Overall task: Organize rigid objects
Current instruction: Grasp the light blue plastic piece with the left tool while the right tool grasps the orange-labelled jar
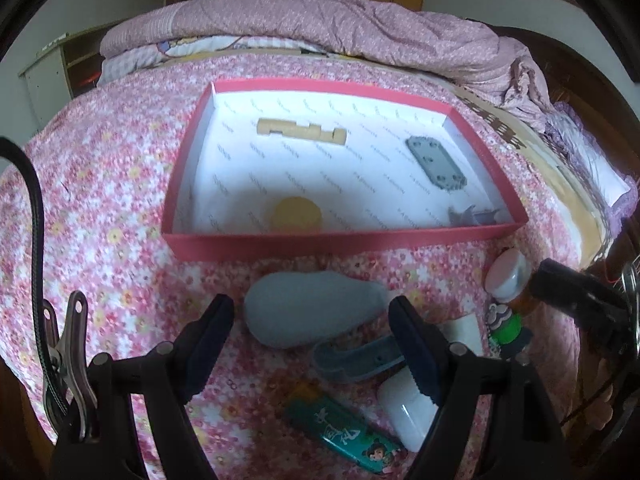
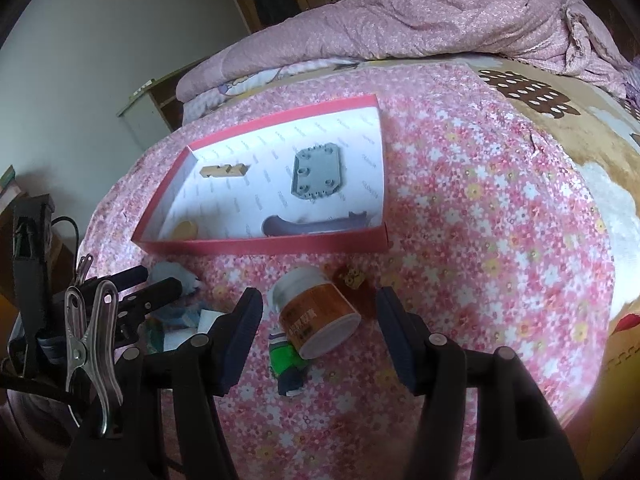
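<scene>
Red box (image 1: 344,240) just past both claws, four pieces in, plenty left on the bed!

Wooden block (image 1: 302,131), grey plate (image 1: 436,163), yellow disc (image 1: 296,214) and a grey bracket (image 2: 312,226) sit inside. Left claw (image 1: 312,340) gapes wide, empty, over a smooth grey pear-shaped lump (image 1: 312,308); right claw (image 2: 318,336) stands half-open around an orange-labelled jar (image 2: 316,314), not gripping.

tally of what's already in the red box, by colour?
In the red box:
Tan/wood: 1, notched block
Yellow: 1, round disc
Grey: 2, plate and curved part
Total: 4
</scene>
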Tool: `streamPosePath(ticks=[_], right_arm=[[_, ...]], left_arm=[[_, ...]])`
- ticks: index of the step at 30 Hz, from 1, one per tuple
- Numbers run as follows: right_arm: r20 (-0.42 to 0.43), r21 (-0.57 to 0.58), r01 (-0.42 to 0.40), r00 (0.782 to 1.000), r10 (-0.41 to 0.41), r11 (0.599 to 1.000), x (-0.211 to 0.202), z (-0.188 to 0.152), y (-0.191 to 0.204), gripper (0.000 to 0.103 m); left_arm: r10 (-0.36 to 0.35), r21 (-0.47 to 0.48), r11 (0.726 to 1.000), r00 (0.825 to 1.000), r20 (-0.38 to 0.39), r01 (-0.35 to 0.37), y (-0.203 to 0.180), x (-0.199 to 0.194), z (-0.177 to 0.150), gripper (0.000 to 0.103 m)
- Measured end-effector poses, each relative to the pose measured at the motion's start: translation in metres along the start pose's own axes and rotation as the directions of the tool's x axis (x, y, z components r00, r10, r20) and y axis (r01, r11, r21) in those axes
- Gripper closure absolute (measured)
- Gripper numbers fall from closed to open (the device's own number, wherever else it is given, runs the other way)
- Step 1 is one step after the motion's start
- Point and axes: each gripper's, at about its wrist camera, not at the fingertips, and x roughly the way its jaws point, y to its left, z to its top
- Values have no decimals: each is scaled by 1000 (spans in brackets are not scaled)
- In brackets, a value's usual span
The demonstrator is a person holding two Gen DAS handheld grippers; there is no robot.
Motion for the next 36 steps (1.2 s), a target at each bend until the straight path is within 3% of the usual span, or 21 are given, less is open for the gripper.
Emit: streamPosePath(ticks=[6,10,16,27,36], right_arm=[[-15,-18,-3,1000,3,1000,6,-13,4,43],[-40,-19,2,999,-3,1000,16,-22,4,43],[18,-4,5,1000,-5,1000,15,-31,4,42],[71,-14,-15,997,16,1000,14,-38,7,33],[89,3,-43,995,43,999,13,-39,2,33]], left_arm=[[-6,-15,1000,1000,16,6,-1,10,-1,13],[33,30,999,999,33,-34,-11,17,-2,6],[82,37,996,995,53,-84,-20,25,-3,0],[116,43,992,993,36,-118,-25,30,-1,0],[115,36,993,992,52,-117,-25,29,-2,0]])
